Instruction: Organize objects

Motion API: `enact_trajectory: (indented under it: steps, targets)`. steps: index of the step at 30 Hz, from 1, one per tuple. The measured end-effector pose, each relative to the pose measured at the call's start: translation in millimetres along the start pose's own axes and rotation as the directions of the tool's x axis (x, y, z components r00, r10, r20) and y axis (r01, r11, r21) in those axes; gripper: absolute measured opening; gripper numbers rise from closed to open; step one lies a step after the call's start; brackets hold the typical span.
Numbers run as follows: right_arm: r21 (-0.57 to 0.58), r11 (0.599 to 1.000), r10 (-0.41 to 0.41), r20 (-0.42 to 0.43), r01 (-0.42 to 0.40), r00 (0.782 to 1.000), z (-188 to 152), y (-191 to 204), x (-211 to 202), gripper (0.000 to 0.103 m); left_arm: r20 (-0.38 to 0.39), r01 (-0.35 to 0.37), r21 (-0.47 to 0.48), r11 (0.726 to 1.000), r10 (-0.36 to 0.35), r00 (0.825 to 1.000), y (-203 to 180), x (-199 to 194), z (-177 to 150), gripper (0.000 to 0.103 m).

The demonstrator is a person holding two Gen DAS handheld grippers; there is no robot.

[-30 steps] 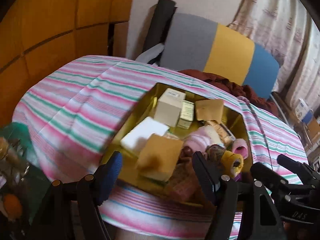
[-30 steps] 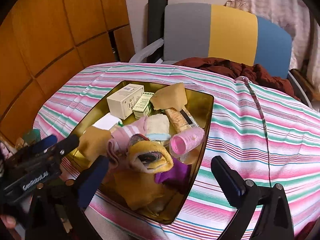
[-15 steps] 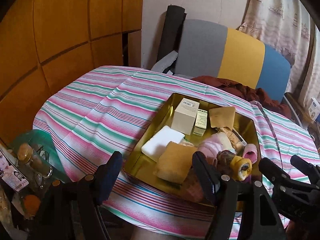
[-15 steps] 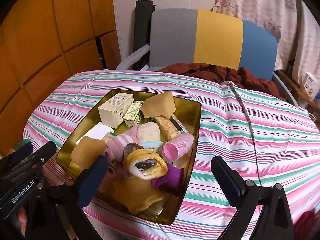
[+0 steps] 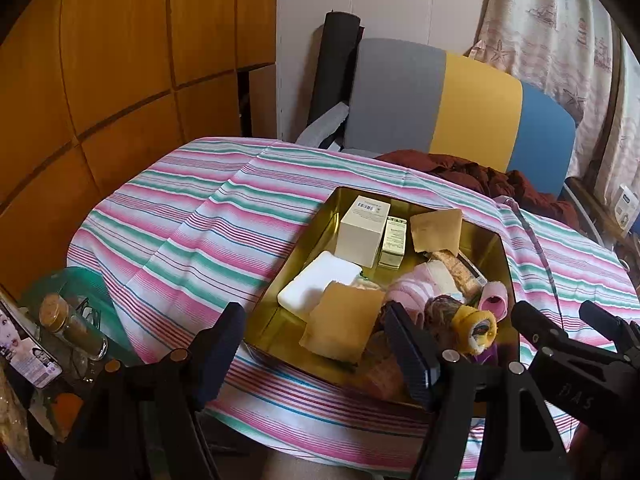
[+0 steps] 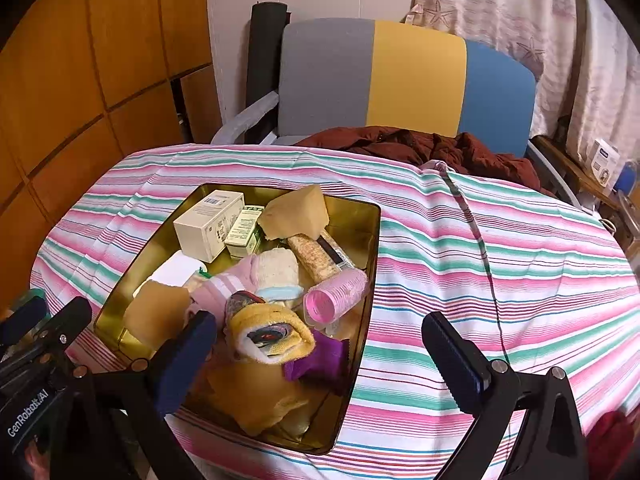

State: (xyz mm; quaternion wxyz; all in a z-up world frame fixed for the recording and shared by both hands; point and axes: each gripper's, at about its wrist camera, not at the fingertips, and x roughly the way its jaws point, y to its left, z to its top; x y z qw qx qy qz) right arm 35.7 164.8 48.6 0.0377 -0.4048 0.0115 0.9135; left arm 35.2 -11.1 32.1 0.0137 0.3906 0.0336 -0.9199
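A gold metal tray (image 5: pixel 304 232) (image 6: pixel 370 240) sits on the striped tablecloth, full of mixed things: a cream box (image 5: pixel 362 230) (image 6: pixel 208 224), a small green-white box (image 5: pixel 393 241), tan sponges (image 5: pixel 342 326) (image 6: pixel 296 212), a white pad (image 5: pixel 316 284), rolled socks (image 6: pixel 272 332), a pink hair roller (image 6: pixel 334 296), a purple cloth (image 6: pixel 320 360). My left gripper (image 5: pixel 316 356) is open and empty above the tray's near edge. My right gripper (image 6: pixel 320 360) is open and empty above the tray's near right corner.
The round table's striped cloth (image 6: pixel 500 260) is bare to the right of the tray. A grey, yellow and blue chair (image 6: pixel 400 80) with a dark red garment (image 6: pixel 420 146) stands behind. Wood panels (image 5: pixel 100 60) are on the left. A spice jar (image 5: pixel 72 326) stands on clutter below the table's left edge.
Both grippers have pulled back and up from the tray, so more of the table and room shows. Both stay open and empty. The tray's contents have not moved.
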Motion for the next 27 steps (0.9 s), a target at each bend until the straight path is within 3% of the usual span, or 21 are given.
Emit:
enact_trajectory:
  steps: [4, 8, 20, 27]
  targets:
    - [0.006, 1.0, -0.004, 0.005, 0.004, 1.0, 0, -2, -1, 0.103, 0.011, 0.042, -0.033, 0.999, -0.042, 0.999, 3, -4, -2, 0.072]
    - [0.011, 1.0, -0.006, 0.005, 0.006, 1.0, 0, -3, -1, 0.103, 0.026, 0.011, 0.001, 1.0, -0.011, 1.0, -3, -7, -2, 0.065]
    - [0.016, 1.0, -0.005, 0.001, 0.005, 1.0, -1, -4, 1, 0.103, -0.041, 0.036, -0.005, 0.999, -0.036, 0.999, -5, 5, -6, 0.064]
    - [0.018, 1.0, 0.0, -0.006, 0.001, 1.0, -2, -5, 4, 0.103, -0.002, -0.015, 0.0, 1.0, 0.015, 1.0, -4, 2, -6, 0.058]
